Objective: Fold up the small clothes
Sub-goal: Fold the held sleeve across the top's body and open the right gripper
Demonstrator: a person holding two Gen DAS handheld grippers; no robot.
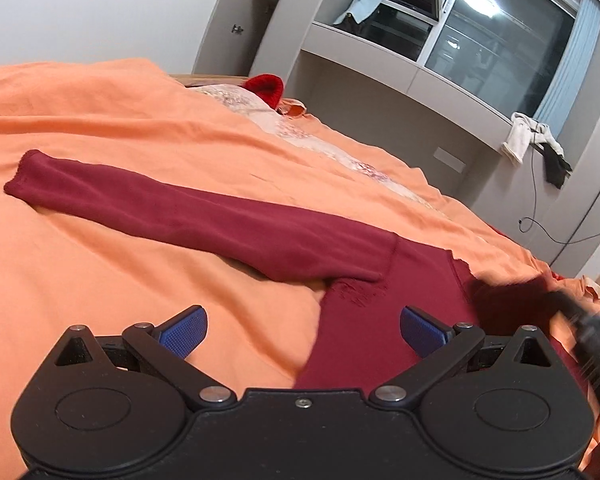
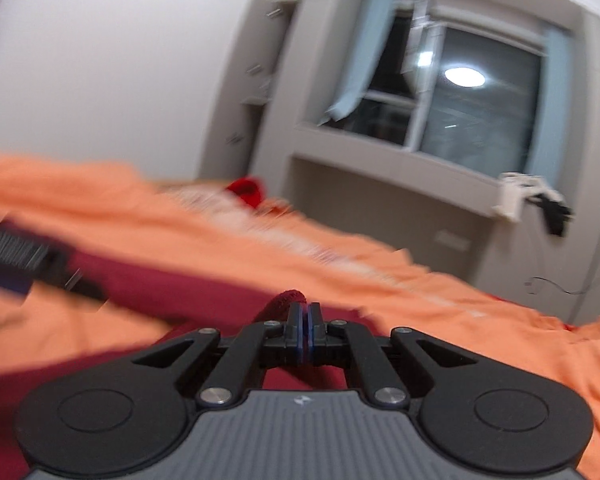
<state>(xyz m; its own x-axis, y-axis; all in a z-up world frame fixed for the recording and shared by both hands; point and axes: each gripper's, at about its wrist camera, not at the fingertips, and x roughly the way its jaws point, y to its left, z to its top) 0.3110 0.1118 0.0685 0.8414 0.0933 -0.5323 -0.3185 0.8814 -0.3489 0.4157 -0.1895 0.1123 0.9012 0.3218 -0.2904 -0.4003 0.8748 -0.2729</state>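
Nearest in the left wrist view, the left gripper (image 1: 303,330) fills the bottom of the frame with its blue pads (image 1: 184,330) spread wide and nothing between them. It hangs over the left side edge of the dark red garment (image 1: 364,320), which runs up the lower centre. Left of that edge, bare orange bedspread (image 1: 80,272) fills the lower left.

From the garment's body one long sleeve (image 1: 188,216) lies flat, stretching to the middle left of the frame and ending in a cuff well apart from the gripper. Open orange cloth lies on both sides of it. At the right edge of the frame the right gripper (image 1: 580,322) shows only as a dark blur over the garment's far side.

In the right wrist view, motion-blurred throughout, the right gripper (image 2: 305,320) has its pads pressed together on a raised fold of the dark red garment (image 2: 284,300) at lower centre; the cloth spreads to the lower left. A blurred dark form at middle left is the left gripper (image 2: 24,262).

Farther up the bed, a pale patterned strip (image 1: 300,132) runs along the orange cover, and a bright red knit item (image 1: 266,86) sits at the upper centre. The bed's right edge falls away toward a grey wall, with a window (image 1: 500,36) at the upper right.
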